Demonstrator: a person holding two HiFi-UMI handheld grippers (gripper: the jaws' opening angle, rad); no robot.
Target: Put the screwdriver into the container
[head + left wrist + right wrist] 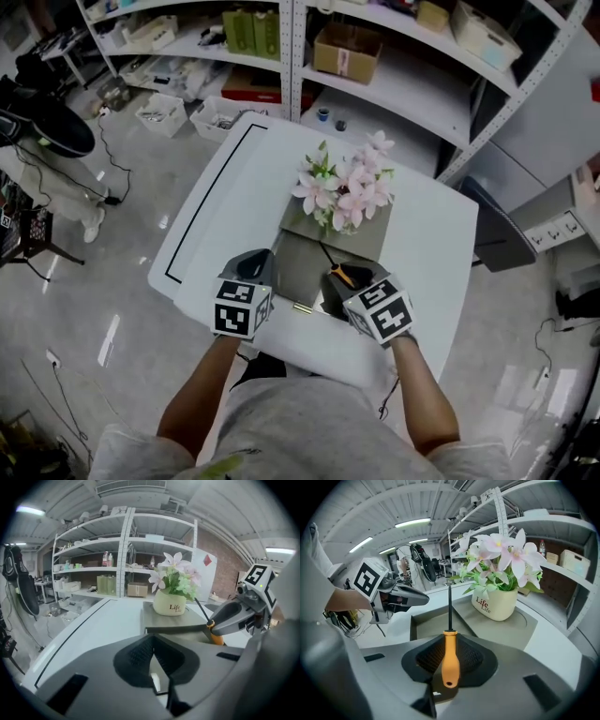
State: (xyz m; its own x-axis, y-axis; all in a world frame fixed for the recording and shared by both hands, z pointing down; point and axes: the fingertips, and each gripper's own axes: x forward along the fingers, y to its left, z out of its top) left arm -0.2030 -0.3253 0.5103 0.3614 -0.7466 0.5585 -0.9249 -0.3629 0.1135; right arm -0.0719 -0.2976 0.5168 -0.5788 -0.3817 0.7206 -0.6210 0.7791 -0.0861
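Right tongs (450, 643) clamp screwdriver (450, 662) handle | left tongs (153, 645) closed, empty | pot (497, 604) lettering: gripper views only

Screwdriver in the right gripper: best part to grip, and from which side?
Grip the screwdriver by its orange handle, as the right gripper does now: jaws across the thick, rounded part, coming from the butt end. The thin black shaft then points straight ahead, free. It looks too slim for a firm pinch.
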